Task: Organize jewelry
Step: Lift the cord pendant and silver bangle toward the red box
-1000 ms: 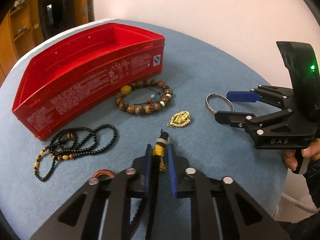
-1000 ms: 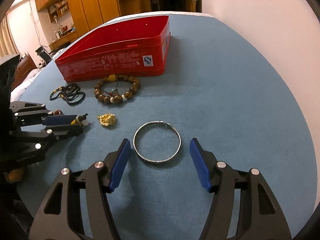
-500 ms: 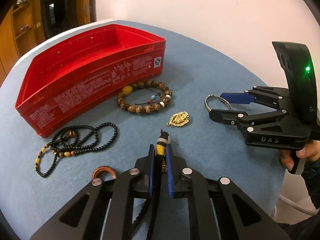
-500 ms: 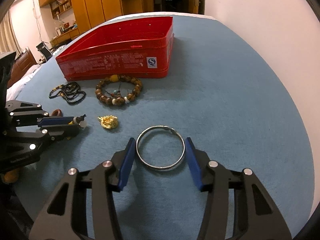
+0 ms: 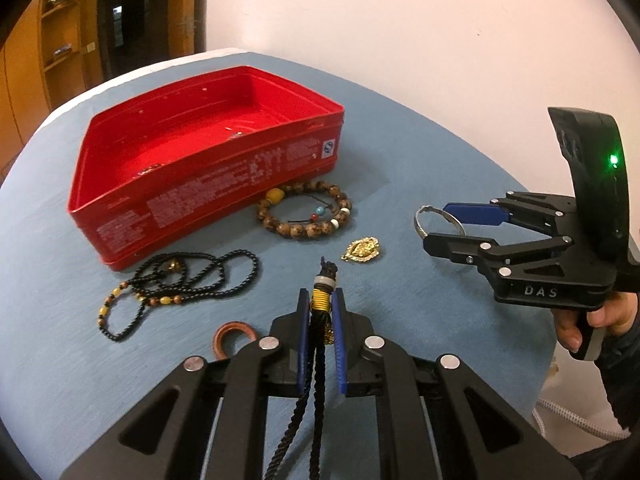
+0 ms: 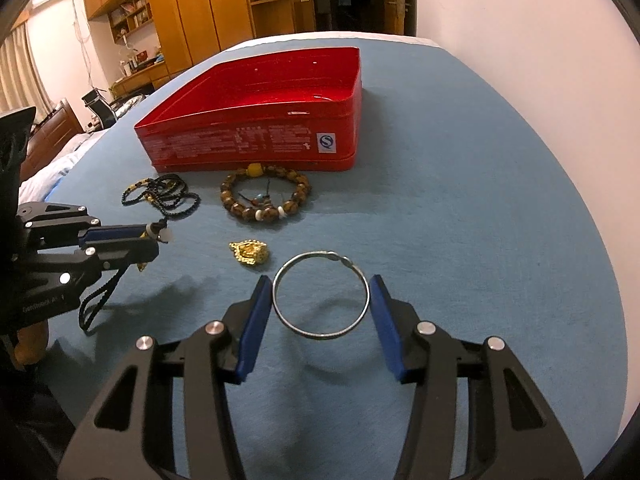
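Right gripper (image 6: 320,312) jaws narrowed around silver bangle (image 6: 320,296) — pads touching its sides, apparently gripped. Cord necklace (image 5: 322,304) clamped in left gripper (image 5: 320,320), now lifted — red tin (image 5: 200,184) next.

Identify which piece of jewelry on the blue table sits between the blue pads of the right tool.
The plain silver bangle. The wooden bead bracelet, gold pendant and black bead necklace lie beyond the right tool.
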A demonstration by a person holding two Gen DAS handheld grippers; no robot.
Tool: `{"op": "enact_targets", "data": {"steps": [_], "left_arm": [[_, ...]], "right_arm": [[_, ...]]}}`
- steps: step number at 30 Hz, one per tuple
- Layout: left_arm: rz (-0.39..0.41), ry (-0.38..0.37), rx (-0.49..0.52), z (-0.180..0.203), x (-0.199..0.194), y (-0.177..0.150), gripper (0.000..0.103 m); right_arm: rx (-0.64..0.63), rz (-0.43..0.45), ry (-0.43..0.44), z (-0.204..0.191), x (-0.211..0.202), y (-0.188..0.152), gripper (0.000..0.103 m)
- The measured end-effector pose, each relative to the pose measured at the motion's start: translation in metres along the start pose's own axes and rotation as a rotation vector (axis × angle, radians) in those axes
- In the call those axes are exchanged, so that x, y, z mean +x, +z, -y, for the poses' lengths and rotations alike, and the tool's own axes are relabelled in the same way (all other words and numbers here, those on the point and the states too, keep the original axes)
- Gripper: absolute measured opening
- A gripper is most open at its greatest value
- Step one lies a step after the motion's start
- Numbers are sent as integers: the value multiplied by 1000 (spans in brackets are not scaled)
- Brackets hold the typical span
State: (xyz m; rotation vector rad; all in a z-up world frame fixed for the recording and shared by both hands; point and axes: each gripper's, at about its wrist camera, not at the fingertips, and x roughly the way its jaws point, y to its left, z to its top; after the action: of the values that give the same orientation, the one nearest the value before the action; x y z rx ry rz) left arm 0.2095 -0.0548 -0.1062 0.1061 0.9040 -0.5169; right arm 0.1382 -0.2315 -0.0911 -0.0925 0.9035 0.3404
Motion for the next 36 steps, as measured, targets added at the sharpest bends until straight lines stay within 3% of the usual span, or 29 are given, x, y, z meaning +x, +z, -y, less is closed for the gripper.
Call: {"op": "enact_targets", "data": {"steps": [24, 36], "left_arm": [[78, 100, -23, -5, -52, 7, 10], [148, 126, -5, -20, -104, 53, 10]], "right_arm": [[-104, 67, 36, -31, -35, 29, 48], [-197, 101, 40, -47, -42, 72, 48]]}}
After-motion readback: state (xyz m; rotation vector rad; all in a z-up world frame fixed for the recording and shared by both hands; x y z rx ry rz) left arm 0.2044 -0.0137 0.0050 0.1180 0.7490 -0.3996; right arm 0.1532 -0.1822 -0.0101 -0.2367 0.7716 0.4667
